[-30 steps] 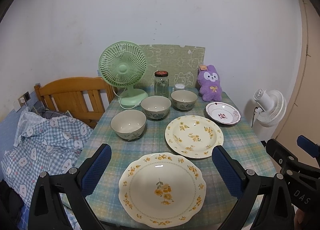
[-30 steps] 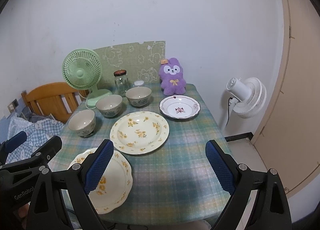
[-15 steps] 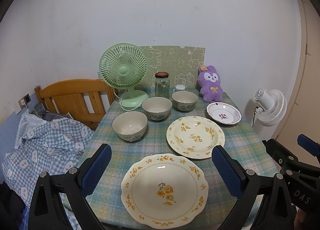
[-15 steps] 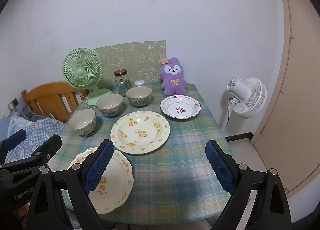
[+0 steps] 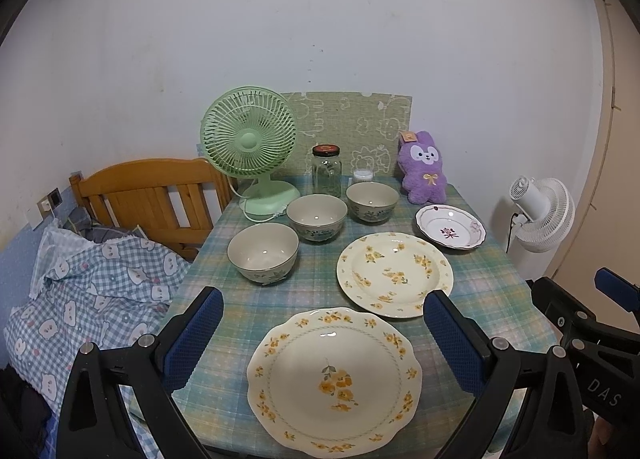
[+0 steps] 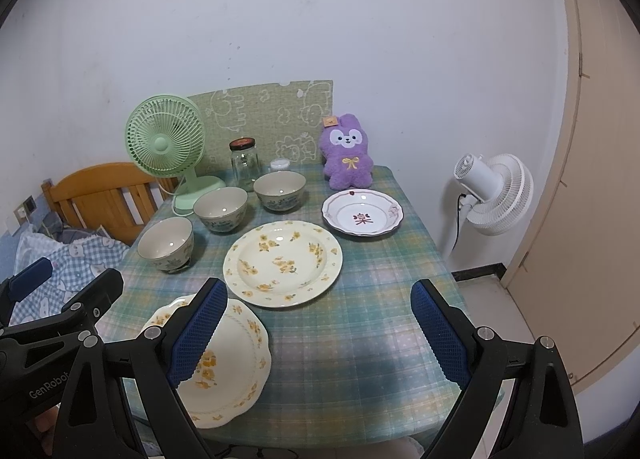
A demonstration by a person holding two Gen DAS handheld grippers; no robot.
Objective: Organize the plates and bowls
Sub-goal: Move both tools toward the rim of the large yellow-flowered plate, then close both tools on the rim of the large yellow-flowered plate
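Plates and bowls sit apart on your table [image 5: 496, 279], which wears a green plaid cloth and stands against a pale wall. From your left wrist view, the scalloped plate [image 5: 334, 375] lies nearest, framed between the wide-spread fingers of your left gripper [image 5: 324, 335], which holds nothing. Beyond it, to the right, is the round yellow-flowered plate [image 5: 394, 273], and farther right the small red-patterned plate [image 5: 450, 226]. Three bowls run diagonally: near-left bowl [image 5: 263, 252], middle bowl [image 5: 317, 216], far bowl [image 5: 372, 201]. At the far edge stand a green fan [image 5: 250, 139], a jar [image 5: 326, 170] and a purple plush rabbit [image 5: 424, 167]; a wooden bed frame [image 5: 148, 195] is left, a white floor fan [image 5: 542, 215] right. From your right wrist view, your right gripper [image 6: 320, 331] also gapes wide and empty over the table's near right part, with the scalloped plate [image 6: 236, 371] at near left and your left gripper [image 6: 60, 299] beside it. Compared with a second ago, the left view sits slightly closer to the table; the dishes have not moved.
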